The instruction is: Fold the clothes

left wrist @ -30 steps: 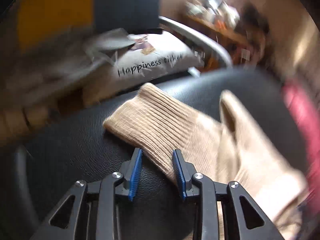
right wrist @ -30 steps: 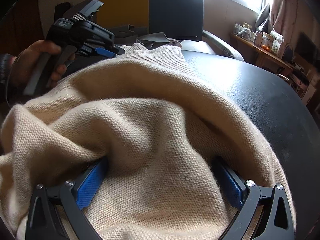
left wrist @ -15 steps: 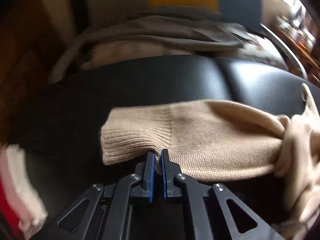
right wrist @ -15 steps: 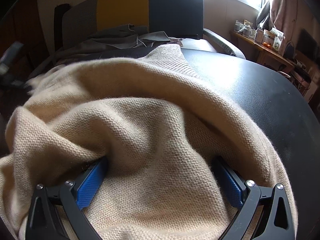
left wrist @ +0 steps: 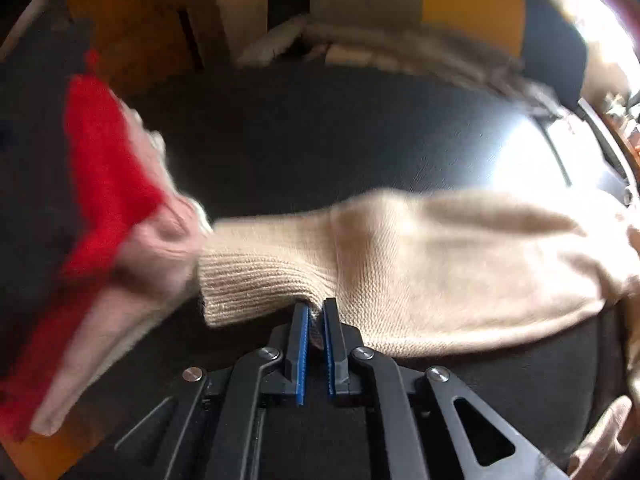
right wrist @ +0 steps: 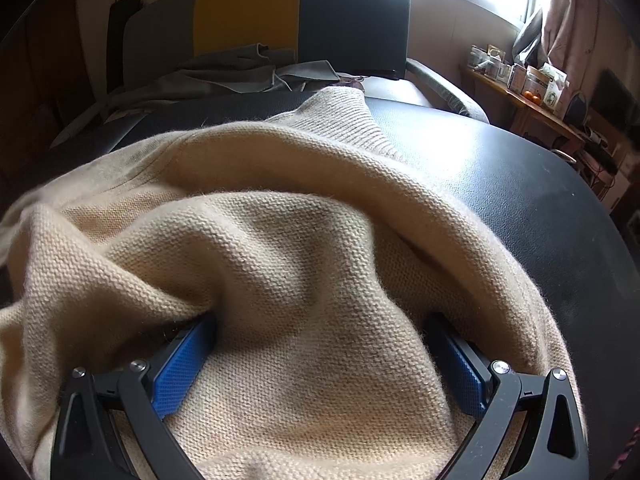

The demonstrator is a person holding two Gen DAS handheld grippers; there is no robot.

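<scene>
A beige knit sweater lies heaped on a black leather surface. In the left wrist view one sleeve stretches out across the black top, its ribbed cuff to the left. My left gripper is shut on the sleeve's near edge, just beside the cuff. My right gripper stands open and wide, sunk into the bunched body of the sweater; knit fills the gap and covers the tips of both blue pads. The ribbed collar shows behind the heap.
A red and pale pink garment lies blurred at the left, touching the cuff. Behind the black surface stands a seat with a yellow and dark blue back, with grey clothes on it. A cluttered shelf is at the right.
My left gripper shut on the sleeve by the cuff and swept it sideways, pulling the sleeve out straight. It has left the right wrist view. The right gripper has not moved.
</scene>
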